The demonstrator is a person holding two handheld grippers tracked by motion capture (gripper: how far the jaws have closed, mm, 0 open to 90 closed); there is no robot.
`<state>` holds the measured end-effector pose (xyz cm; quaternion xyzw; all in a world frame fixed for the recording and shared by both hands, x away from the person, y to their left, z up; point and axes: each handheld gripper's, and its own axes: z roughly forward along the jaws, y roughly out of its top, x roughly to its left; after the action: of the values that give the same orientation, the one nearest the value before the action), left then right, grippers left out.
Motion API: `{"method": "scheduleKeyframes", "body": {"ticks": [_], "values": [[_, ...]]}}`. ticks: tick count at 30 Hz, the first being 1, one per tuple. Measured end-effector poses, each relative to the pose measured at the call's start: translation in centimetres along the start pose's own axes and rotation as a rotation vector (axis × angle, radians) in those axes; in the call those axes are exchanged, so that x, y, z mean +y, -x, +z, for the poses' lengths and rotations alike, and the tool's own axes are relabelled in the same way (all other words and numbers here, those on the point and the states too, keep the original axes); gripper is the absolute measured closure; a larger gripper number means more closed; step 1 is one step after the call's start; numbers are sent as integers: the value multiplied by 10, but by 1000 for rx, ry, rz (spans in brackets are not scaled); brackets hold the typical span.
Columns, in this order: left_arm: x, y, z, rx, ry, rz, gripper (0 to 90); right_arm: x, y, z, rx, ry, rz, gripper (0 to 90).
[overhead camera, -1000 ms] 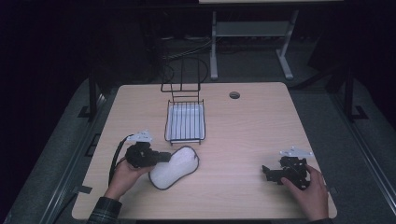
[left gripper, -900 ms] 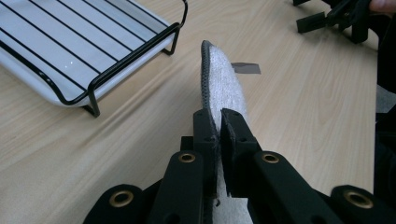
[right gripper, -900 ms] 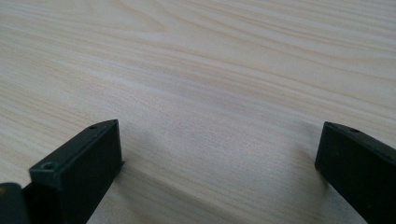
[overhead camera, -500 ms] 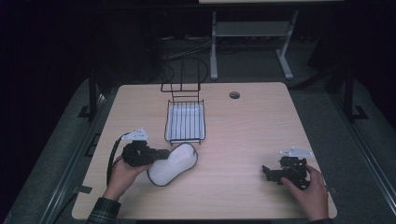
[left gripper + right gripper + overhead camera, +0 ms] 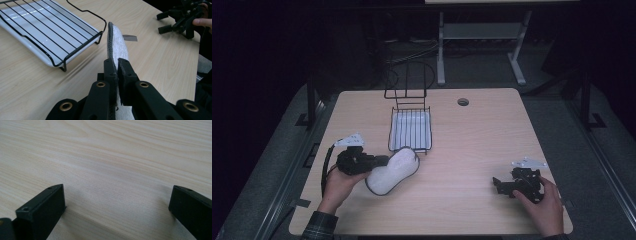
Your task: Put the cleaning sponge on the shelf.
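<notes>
— What's changed?
— The pad (image 5: 391,171) sits tilted up now, its far end nearer the rack (image 5: 410,129); a second ago it lay flatter.
— The hands?
— Left gripper (image 5: 117,65) clamps the pad's edge, level over the table (image 5: 472,135). Right gripper (image 5: 501,185) rests low, jaws wide, holding nothing.

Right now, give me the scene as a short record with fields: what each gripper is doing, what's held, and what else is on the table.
left gripper: shut on the near end of the white pad
white pad: oblong, dark-edged, far end toward the wire rack
right gripper: open, nothing between its jaws, low over the bare wood
wire rack: black, over a white tray
white tray: under the rack, apart from the pad
table: light wood, round hole near the far edge
</notes>
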<state>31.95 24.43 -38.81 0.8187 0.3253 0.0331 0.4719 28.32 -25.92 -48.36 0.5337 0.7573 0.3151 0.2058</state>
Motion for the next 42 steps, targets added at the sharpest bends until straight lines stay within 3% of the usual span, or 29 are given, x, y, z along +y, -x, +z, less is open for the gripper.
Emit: {"method": "scheduleKeyframes", "body": {"ticks": [19, 42], "values": [[11, -13, -9, 45, 52, -36, 858, 0, 0, 0, -1, 0, 0, 1], [40, -39, -6, 94, 74, -45, 859, 0, 0, 0, -1, 0, 1, 1]]}}
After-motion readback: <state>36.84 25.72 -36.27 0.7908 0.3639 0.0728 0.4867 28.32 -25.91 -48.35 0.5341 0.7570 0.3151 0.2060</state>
